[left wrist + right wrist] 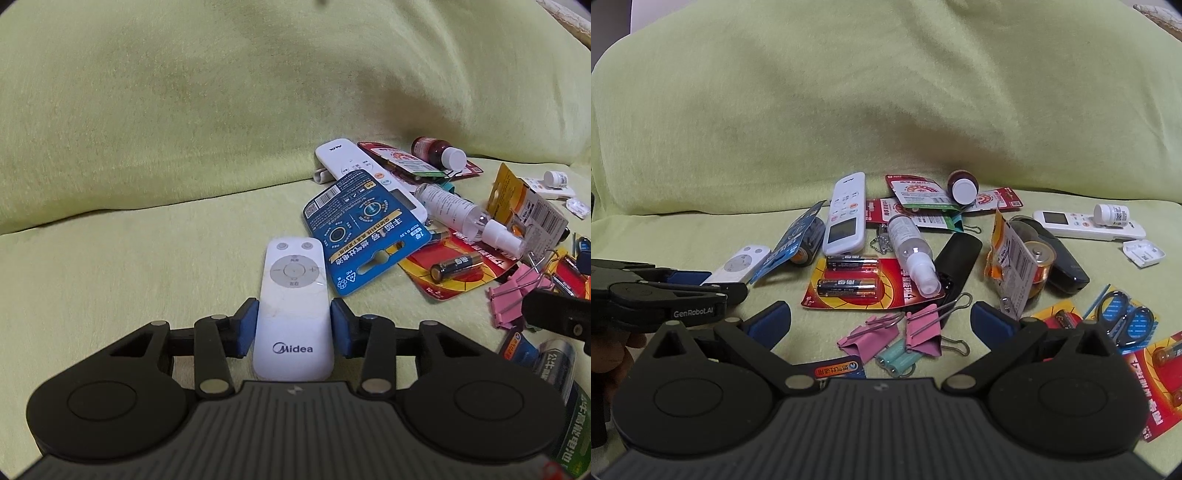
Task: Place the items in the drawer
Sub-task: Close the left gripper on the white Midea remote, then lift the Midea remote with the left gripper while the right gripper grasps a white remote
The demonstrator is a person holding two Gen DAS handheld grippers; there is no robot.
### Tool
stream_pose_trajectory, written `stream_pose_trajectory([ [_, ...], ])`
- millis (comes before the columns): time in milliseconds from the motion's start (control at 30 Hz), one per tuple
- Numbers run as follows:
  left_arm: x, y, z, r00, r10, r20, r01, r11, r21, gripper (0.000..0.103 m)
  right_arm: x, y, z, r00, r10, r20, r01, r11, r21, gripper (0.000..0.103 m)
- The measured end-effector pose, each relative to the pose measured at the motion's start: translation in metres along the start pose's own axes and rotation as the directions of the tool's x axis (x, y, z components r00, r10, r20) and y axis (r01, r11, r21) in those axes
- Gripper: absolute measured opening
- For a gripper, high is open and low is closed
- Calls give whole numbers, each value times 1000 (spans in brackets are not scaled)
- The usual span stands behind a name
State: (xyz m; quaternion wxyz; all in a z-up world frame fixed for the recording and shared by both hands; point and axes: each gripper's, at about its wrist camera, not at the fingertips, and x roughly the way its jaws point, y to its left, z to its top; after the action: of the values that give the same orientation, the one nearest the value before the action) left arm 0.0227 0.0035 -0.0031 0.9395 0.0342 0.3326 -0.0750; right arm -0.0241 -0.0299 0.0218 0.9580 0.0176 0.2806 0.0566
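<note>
Left gripper (293,325) has its blue pads pinched on both long sides of the white Midea remote (293,295), low near the logo end w/ the buttons pointing forward, prob. so it lifts level. The remote lies on the green cover (147,258) at the pile's left edge (easiest one to reach). Right gripper (881,317) hovers wide open and empty over the pink binder clips (923,332). No drawer in view.

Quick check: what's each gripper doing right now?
Left gripper: shut on the Midea remote.
Right gripper: open, empty, above the pink clips.
</note>
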Motion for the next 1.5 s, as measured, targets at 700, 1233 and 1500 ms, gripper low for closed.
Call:
stream_pose_trajectory([
  [700, -13, 6, 3, 1000, -25, 18, 25, 999, -48, 46, -3, -5, 0, 1000, -7, -2, 7, 1000, 4, 103],
  [1233, -29, -3, 5, 995, -79, 68, 81, 997, -17, 46, -2, -10, 1, 1000, -15, -10, 16, 1000, 20, 103],
  [1500, -36, -20, 4, 984, -155, 91, 151, 987, 46, 46, -2, -19, 1, 999, -34, -12, 35, 999, 29, 103],
])
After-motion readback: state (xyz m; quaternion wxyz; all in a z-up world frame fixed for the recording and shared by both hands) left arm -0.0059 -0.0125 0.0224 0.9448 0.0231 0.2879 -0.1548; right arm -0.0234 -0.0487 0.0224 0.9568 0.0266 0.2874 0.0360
